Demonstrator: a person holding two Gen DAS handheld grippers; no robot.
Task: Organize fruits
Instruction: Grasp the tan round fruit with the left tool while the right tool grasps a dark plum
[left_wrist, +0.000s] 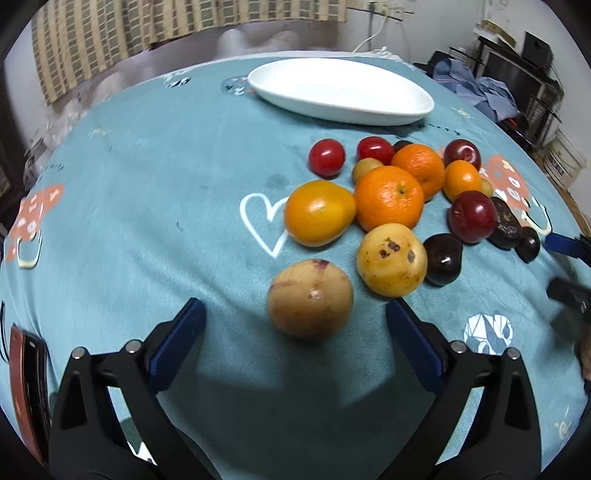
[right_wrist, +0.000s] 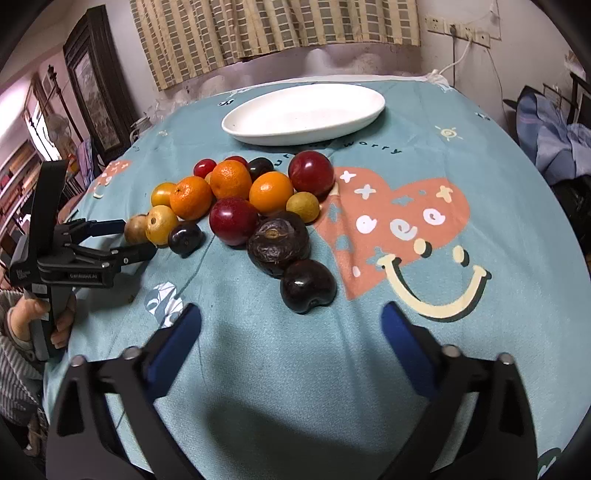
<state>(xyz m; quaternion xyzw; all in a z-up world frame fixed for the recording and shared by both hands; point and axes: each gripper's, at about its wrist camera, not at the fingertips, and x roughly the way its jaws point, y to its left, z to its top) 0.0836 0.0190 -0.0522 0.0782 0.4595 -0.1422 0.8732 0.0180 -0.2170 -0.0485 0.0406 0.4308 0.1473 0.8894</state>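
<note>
A heap of fruit lies on the teal tablecloth: oranges (left_wrist: 388, 197), red plums (left_wrist: 472, 216), dark plums (right_wrist: 307, 285), a wrinkled dark fruit (right_wrist: 277, 242) and yellow ones (left_wrist: 391, 258). A white oval plate (left_wrist: 340, 90) stands empty behind the heap. My left gripper (left_wrist: 295, 310) is open, and a tan round fruit (left_wrist: 310, 299) sits on the cloth between its blue fingertips, untouched. The right wrist view shows that left gripper (right_wrist: 138, 240) straddling the same tan fruit (right_wrist: 136, 229). My right gripper (right_wrist: 291, 314) is open just short of the nearest dark plum, nothing between its pads.
A person's hand (right_wrist: 59, 321) in a striped sleeve holds the left gripper's handle. A dark phone-like object (left_wrist: 29, 387) lies at the table's left edge. Curtained wall behind; clothes and furniture to the right. Bare cloth lies left of the heap and around the plate (right_wrist: 303, 112).
</note>
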